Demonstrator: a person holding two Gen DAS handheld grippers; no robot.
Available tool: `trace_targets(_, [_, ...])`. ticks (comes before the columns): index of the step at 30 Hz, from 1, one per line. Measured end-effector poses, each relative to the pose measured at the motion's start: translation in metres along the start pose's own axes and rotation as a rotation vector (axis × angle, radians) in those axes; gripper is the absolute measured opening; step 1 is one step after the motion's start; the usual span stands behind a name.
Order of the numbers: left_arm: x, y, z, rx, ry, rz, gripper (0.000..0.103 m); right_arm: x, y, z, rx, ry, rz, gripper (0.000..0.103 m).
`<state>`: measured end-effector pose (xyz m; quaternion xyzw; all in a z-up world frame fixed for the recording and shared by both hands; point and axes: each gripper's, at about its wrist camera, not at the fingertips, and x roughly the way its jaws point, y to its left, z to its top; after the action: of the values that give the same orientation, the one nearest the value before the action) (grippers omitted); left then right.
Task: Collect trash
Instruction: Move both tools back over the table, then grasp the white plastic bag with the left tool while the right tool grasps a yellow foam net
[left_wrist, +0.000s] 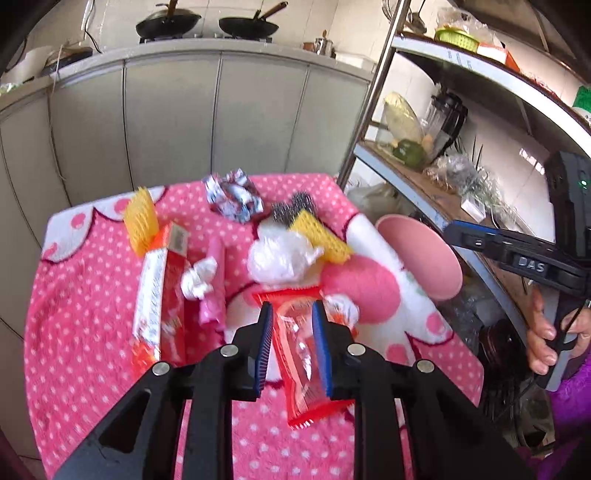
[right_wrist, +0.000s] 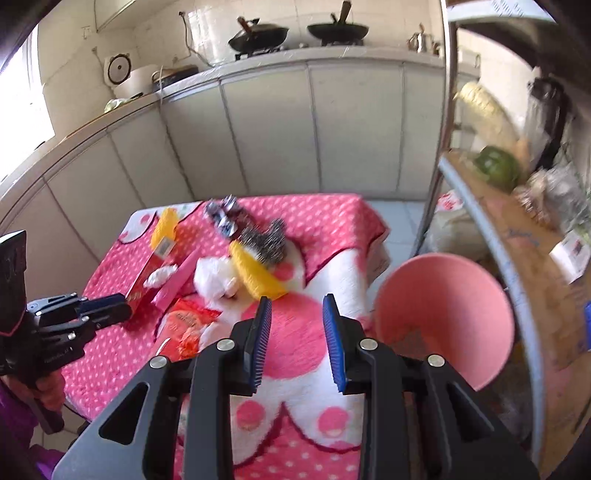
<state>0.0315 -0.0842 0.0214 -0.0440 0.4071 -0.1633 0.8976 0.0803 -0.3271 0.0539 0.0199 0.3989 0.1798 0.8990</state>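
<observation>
1. Black gripper arms fill the foreground of both wrist views; the left gripper (left_wrist: 291, 328) is clenched on the red wrapper (left_wrist: 299, 354), which is pinched between the blue pads (left_wrist: 320, 350) above the pink dotted blanket (left_wrist: 92, 332).
2. The blanket is spread over the table, and the remaining trash is scattered on its far half.
3. The pink bin (right_wrist: 443, 321) is seen just beyond the blanket's right edge, tilted with its mouth toward the cameras; the right gripper (right_wrist: 297, 332) is released, nothing is held between its fingers, and it hovers just left of the bin.
4. A red carton (left_wrist: 159, 295) lies left of the held wrapper.
5. A white plastic bag (left_wrist: 280, 258) lies just beyond the wrapper.
6. A crumpled tissue (left_wrist: 197, 280) rests beside the carton.
</observation>
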Motion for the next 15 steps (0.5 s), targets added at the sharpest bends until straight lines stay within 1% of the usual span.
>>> trace_targets(5, [0.013,-0.007,-0.013,-0.005,0.062,-0.013,0.021,0.027,0.013,-0.012,-0.01,0.05,0.064,0.029])
trace_targets(7, [0.02,-0.008,-0.016,-0.003,0.084,-0.002,0.021,0.034,0.017,-0.013,-0.015,0.057,0.082,0.029])
trace_targets(8, [0.024,-0.008,-0.016,-0.001,0.091,0.017,0.021,0.036,0.017,-0.012,-0.014,0.059,0.091,0.029])
trace_targets(9, [0.025,-0.006,-0.014,-0.006,0.091,0.027,0.021,0.039,0.017,-0.011,-0.011,0.06,0.097,0.029])
trace_targets(11, [0.023,0.001,-0.005,-0.035,0.078,0.011,0.021,0.041,0.017,-0.007,-0.003,0.061,0.117,0.029])
trace_targets(13, [0.019,0.006,0.012,-0.062,0.05,-0.006,0.022,0.045,0.016,-0.003,0.001,0.061,0.133,0.029])
trace_targets(15, [0.021,0.008,0.029,-0.064,0.025,-0.006,0.024,0.048,0.018,0.002,0.002,0.059,0.145,0.029])
